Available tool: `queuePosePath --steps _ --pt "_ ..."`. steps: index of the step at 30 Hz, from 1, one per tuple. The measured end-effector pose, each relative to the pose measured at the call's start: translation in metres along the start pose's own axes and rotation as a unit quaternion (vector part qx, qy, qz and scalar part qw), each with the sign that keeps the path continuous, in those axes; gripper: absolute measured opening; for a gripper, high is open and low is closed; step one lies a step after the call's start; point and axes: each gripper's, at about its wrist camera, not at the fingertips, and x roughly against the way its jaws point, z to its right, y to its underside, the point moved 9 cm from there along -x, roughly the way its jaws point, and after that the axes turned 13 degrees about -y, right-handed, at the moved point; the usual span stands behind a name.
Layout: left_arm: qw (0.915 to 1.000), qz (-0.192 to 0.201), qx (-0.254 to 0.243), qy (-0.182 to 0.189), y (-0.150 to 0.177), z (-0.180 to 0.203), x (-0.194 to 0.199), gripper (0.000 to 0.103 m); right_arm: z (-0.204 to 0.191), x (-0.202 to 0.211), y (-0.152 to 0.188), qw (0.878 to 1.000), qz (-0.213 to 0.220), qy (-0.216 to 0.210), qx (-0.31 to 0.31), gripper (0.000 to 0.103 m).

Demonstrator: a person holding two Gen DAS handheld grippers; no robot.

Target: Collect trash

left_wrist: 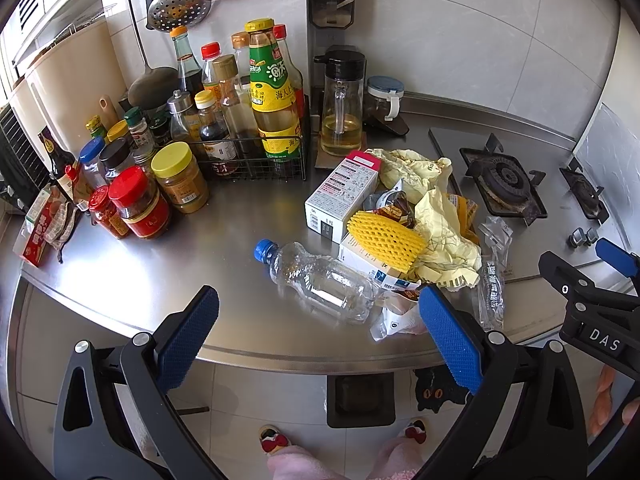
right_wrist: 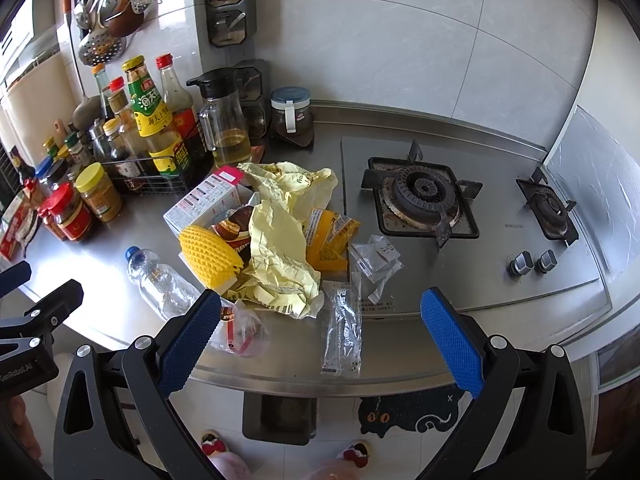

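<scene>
A heap of trash lies on the steel counter (left_wrist: 224, 216): an empty clear bottle with a blue cap (left_wrist: 320, 280) (right_wrist: 160, 284), a yellow foam net (left_wrist: 386, 240) (right_wrist: 210, 254), crumpled yellow paper (left_wrist: 444, 236) (right_wrist: 280, 248), a white carton (left_wrist: 340, 196) (right_wrist: 200, 204), clear plastic wrappers (right_wrist: 342, 328) (left_wrist: 492, 296) and an orange packet (right_wrist: 330, 240). My left gripper (left_wrist: 316, 336) is open and empty, just short of the bottle at the counter's front edge. My right gripper (right_wrist: 320, 340) is open and empty, in front of the long wrapper.
Sauce bottles and jars (left_wrist: 168, 152) crowd the left of the counter, with a wire rack (left_wrist: 248, 152) and an oil jug (left_wrist: 342, 108). A gas hob (right_wrist: 424, 200) lies to the right. A dark bin (right_wrist: 282, 416) and a cat mat (right_wrist: 408, 412) are on the floor below.
</scene>
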Motion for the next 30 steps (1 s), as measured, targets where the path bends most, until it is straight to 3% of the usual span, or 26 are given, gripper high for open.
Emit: queuePosePath --steps 30 --pt "0.9999 0.005 0.01 0.008 -0.006 -0.001 -0.01 0.095 0.015 -0.009 0.002 1.0 0.011 -0.016 -0.017 0.1"
